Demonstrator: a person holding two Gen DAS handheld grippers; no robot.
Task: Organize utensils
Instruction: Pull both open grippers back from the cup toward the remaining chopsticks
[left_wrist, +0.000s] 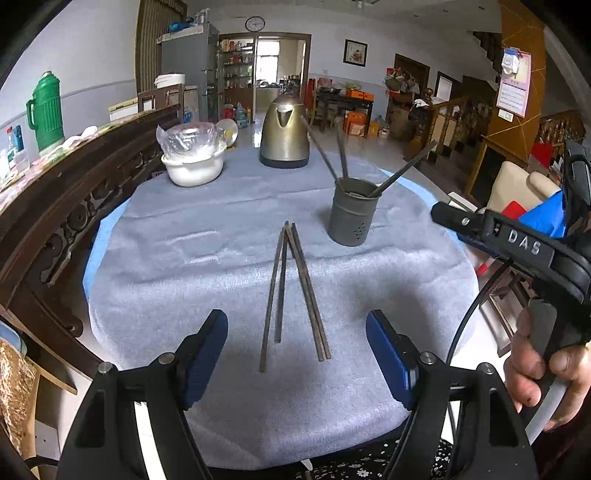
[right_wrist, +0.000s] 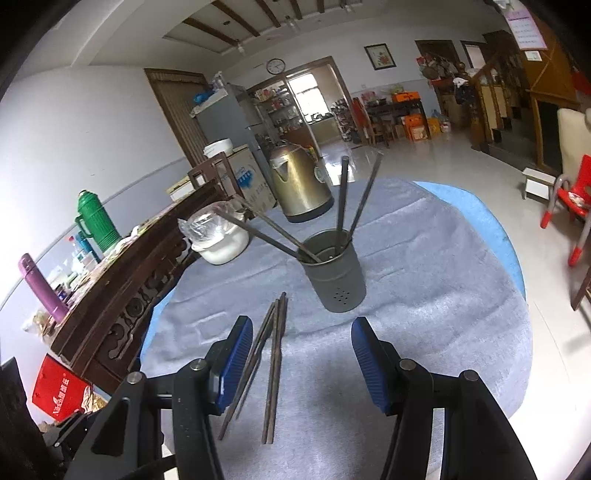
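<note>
Several dark chopsticks (left_wrist: 291, 291) lie fanned on the grey cloth in mid table; they also show in the right wrist view (right_wrist: 271, 354). A grey metal utensil cup (left_wrist: 352, 212) stands right of them and holds several chopsticks (right_wrist: 334, 271). My left gripper (left_wrist: 297, 354) is open and empty, hovering just short of the near ends of the loose chopsticks. My right gripper (right_wrist: 303, 360) is open and empty, above the table between the loose chopsticks and the cup. Its body (left_wrist: 517, 243) shows at the right in the left wrist view.
A brass kettle (left_wrist: 284, 133) and a white bowl with a plastic bag (left_wrist: 194, 162) stand at the table's far side. A dark carved wooden cabinet (left_wrist: 74, 192) runs along the left edge, with a green thermos (left_wrist: 46, 112) on it. A red child's chair (right_wrist: 570, 206) stands on the floor at right.
</note>
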